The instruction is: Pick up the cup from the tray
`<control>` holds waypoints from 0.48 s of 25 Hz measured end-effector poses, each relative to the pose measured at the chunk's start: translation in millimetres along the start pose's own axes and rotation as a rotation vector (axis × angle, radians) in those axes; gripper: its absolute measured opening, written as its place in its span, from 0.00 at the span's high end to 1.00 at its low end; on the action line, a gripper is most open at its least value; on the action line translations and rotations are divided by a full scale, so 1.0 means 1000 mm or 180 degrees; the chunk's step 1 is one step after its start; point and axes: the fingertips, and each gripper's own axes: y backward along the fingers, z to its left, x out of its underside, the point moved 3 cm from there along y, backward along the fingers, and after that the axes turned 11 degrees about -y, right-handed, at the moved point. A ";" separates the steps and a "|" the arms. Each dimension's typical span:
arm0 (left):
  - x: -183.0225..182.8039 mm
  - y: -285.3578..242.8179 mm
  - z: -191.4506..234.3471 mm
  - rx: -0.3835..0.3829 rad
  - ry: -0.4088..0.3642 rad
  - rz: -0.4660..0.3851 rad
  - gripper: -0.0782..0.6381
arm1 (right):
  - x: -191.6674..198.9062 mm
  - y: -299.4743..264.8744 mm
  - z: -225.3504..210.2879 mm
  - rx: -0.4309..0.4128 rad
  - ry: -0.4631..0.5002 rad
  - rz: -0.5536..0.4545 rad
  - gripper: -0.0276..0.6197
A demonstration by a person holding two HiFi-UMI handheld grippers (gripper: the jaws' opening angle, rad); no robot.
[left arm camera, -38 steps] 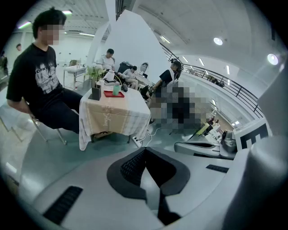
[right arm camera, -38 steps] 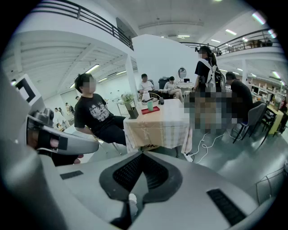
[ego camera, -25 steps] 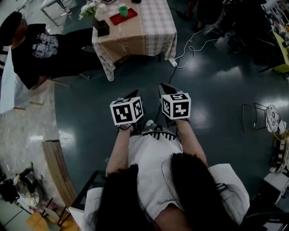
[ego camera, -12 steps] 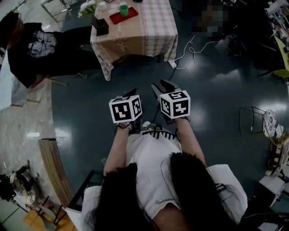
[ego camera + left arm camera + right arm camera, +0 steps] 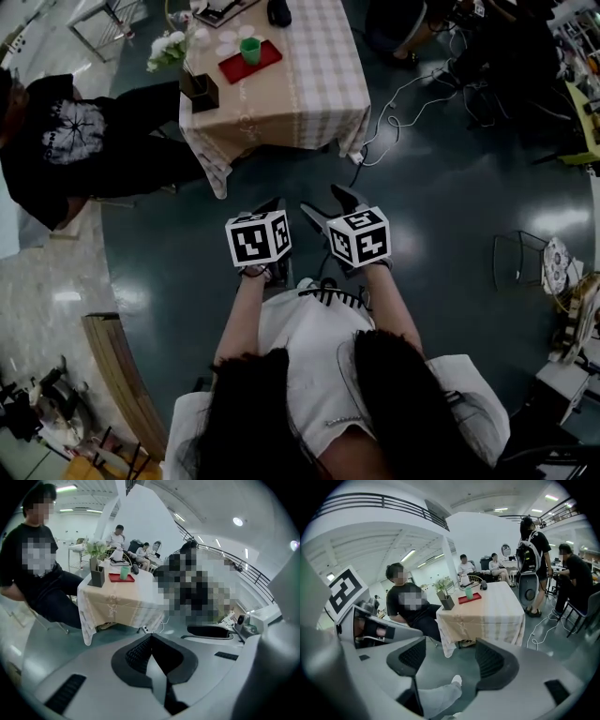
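Cup (image 5: 250,50), green and upright, stands on a red tray (image 5: 270,56) toward the far side of a cloth-covered table (image 5: 300,94) at the upper middle of the head view, well apart from both grippers. At the upper left of that frame a person in a black shirt (image 5: 66,141) sits beside the table. White flowers (image 5: 167,49) rise from a dark box (image 5: 200,91) at the table's left corner, just left of the tray. Right of the table a white cable (image 5: 398,94) snakes across the dark glossy floor (image 5: 450,187), and a metal chair (image 5: 520,251) stands at the far right edge. In the middle of the frame, the left gripper (image 5: 275,201) points toward the table with its jaws pressed together and nothing between them. Just beside it on the right, the right gripper (image 5: 328,202) has its jaws spread wide; they have just been opening, and they hold nothing. Only the floor and the wearer's own leg show in the gap.
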 end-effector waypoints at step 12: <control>-0.078 -0.030 0.068 0.0103 -0.0027 0.0042 0.88 | -0.071 -0.063 0.003 0.0154 -0.0100 -0.0038 0.46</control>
